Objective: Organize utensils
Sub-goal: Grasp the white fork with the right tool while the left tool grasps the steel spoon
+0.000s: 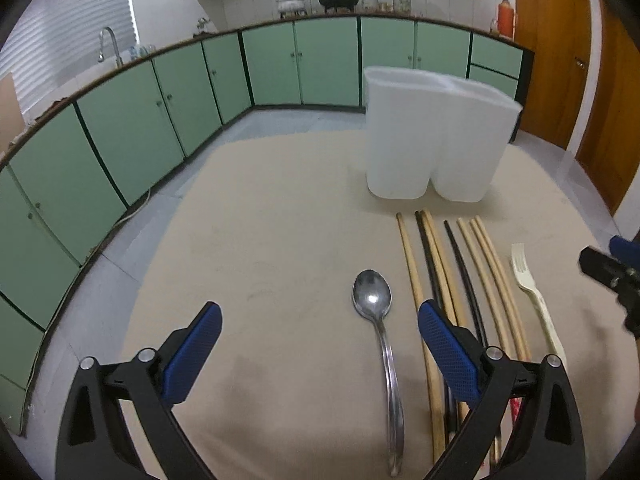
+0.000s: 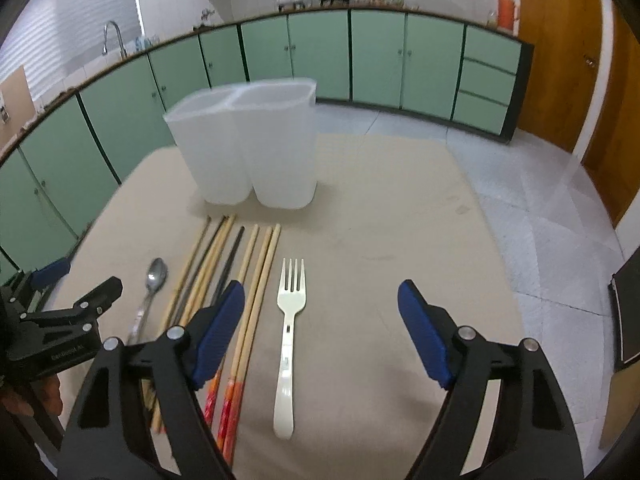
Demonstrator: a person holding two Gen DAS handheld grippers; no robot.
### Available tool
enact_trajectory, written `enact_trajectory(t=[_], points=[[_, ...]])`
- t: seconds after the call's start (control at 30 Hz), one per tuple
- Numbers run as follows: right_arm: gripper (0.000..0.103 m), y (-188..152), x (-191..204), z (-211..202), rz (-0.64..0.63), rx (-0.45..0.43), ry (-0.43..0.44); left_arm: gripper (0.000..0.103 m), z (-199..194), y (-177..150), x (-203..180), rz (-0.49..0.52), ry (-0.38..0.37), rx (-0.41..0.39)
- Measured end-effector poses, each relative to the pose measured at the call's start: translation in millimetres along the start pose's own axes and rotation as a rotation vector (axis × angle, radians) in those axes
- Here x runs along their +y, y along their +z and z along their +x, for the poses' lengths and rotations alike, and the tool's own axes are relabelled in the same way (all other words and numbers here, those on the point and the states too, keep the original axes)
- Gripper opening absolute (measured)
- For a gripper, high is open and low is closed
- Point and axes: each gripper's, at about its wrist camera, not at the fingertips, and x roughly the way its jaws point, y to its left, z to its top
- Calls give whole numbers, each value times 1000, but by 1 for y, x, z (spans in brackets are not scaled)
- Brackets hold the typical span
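Observation:
A white two-compartment utensil holder (image 1: pixel 434 136) (image 2: pixel 256 144) stands upright at the far side of the beige table. In front of it lie several wooden and black chopsticks (image 1: pixel 460 276) (image 2: pixel 224 268), side by side. A metal spoon (image 1: pixel 374 300) (image 2: pixel 154 280) lies left of them and a cream plastic fork (image 1: pixel 534 296) (image 2: pixel 290 320) lies right of them. My left gripper (image 1: pixel 320 320) is open and empty, hovering over the spoon's handle. My right gripper (image 2: pixel 320 300) is open and empty, hovering over the fork's handle.
The beige table (image 1: pixel 280 240) (image 2: pixel 400 240) sits in a kitchen with green cabinets (image 1: pixel 160 108) behind and a wooden door (image 1: pixel 560 60) at the right. The right gripper's edge shows at the right of the left wrist view (image 1: pixel 612 276). A dark object (image 2: pixel 626 316) stands off the table's right edge.

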Motion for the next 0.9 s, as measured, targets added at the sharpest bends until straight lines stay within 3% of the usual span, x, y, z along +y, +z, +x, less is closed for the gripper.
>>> enact_trajectory(t=[0.23, 0.37, 0.47, 0.9], points=[[63, 5, 5, 53, 31, 123, 8, 93, 30, 6, -5, -14, 2, 55], [59, 9, 8, 64, 34, 135, -5, 93, 40, 6, -5, -25, -3, 73], [47, 10, 10, 73, 38, 161, -5, 93, 45, 5, -7, -24, -6, 85], [44, 9, 19, 72, 25, 157, -11, 91, 58, 8, -3, -50, -14, 113]])
